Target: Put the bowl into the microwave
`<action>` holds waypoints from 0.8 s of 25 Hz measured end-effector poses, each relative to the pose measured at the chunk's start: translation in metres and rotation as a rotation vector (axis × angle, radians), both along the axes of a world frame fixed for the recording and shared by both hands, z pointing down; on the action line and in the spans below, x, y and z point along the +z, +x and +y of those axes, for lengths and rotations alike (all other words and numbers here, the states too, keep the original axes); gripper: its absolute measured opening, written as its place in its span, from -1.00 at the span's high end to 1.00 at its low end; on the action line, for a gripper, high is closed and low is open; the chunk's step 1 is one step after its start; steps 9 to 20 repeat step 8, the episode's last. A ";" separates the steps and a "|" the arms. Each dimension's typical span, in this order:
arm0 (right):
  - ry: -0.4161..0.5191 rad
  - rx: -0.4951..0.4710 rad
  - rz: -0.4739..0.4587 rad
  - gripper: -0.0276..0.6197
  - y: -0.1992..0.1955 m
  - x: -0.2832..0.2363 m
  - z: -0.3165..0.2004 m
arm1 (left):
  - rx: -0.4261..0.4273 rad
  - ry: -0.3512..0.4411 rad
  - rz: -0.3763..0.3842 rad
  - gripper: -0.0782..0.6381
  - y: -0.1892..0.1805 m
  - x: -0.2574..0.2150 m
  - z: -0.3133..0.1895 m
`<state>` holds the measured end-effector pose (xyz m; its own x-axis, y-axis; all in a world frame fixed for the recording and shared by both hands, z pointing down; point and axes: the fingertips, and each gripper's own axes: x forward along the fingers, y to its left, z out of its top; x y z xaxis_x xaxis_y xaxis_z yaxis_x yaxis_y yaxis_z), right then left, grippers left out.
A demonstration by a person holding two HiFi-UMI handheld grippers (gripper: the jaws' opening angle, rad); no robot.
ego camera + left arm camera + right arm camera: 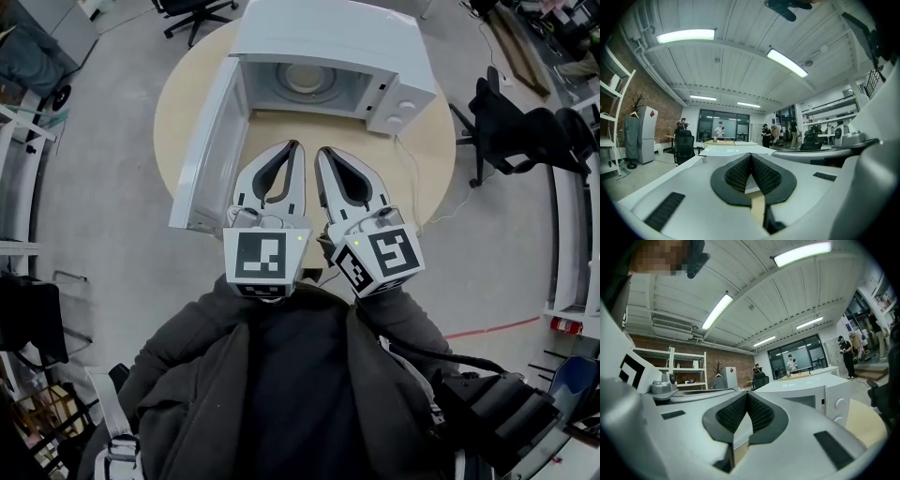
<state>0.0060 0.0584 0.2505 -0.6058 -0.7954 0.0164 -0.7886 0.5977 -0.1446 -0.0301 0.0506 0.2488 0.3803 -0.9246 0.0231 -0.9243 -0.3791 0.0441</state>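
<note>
Open microwave (375, 56) on a round table (183, 103). A pale round shape inside is probably the bowl (306, 79), possibly only the turntable. Left gripper (297, 145) and right gripper (322, 152) hang before it, both clenched, empty. The bowl is likely stiff, smooth and light; grip its rim.

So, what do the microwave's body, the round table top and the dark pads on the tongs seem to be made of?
Microwave: probably white painted sheet metal; smooth, flat, faintly glossy panels.
Table top: pale wood or wood-look laminate; even tan, matte, no grain visible.
Pads: likely black rubber or soft plastic; matte, with a fine ribbed grid.
</note>
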 end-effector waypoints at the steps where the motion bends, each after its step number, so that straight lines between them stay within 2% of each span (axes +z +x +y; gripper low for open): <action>1: 0.000 -0.001 0.002 0.89 -0.002 0.000 0.002 | -0.003 -0.002 0.004 0.76 -0.003 0.000 0.002; 8: 0.013 0.015 0.014 0.89 -0.013 -0.004 0.012 | 0.011 -0.012 0.006 0.76 -0.016 0.008 0.010; 20: 0.013 0.015 0.014 0.89 -0.013 -0.004 0.012 | 0.011 -0.012 0.006 0.76 -0.016 0.008 0.010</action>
